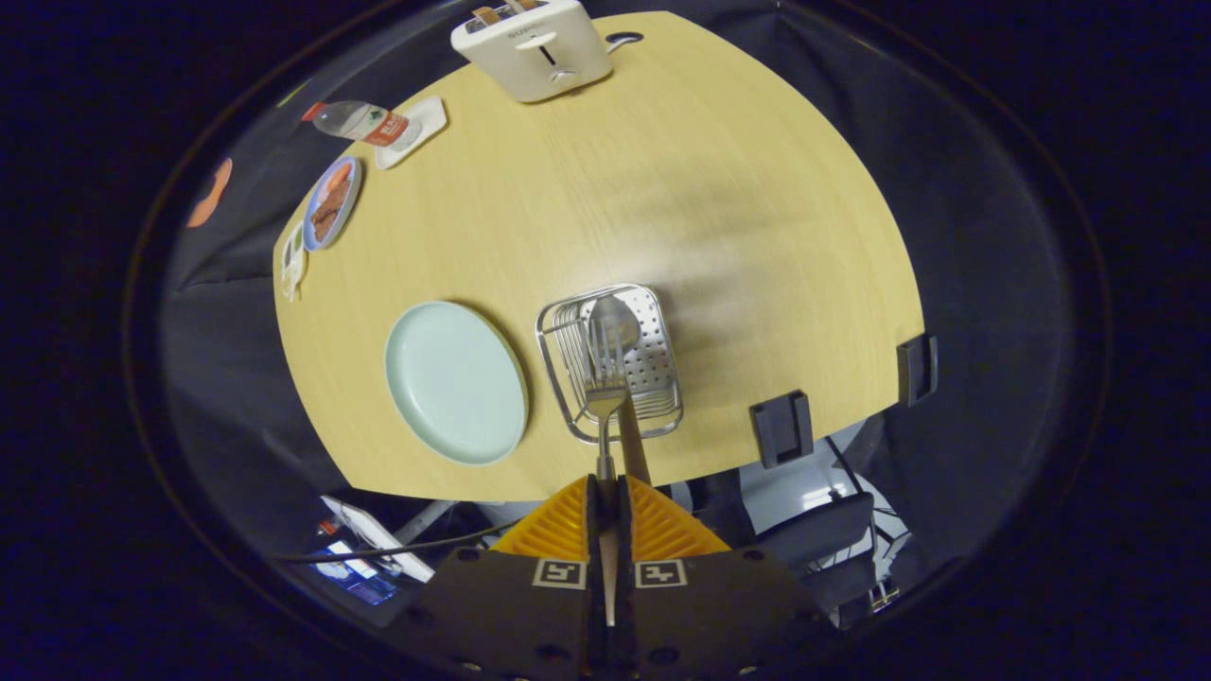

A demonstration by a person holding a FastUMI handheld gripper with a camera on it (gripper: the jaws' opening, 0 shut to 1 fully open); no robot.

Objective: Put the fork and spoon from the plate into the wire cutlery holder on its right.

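My gripper point(605, 482) is shut on the handle of a silver fork point(605, 402), pinched between the two orange fingers point(563, 520). The fork's tines point away from me, down into the wire cutlery holder point(556, 352) just ahead of the fingers. A spoon point(615, 326) lies in the holder with its bowl against the perforated bottom. A darker strip beside the fork may be the spoon's handle leaning toward me. Left of the holder sits the pale green plate point(454, 383), with nothing on it.
The wooden table point(719, 199) carries a white toaster point(533, 43) at its far end, and a water bottle point(358, 121), a white coaster point(421, 128) and a small blue plate of food point(331, 201) along the left edge. Two black clamps point(781, 427) grip the near edge.
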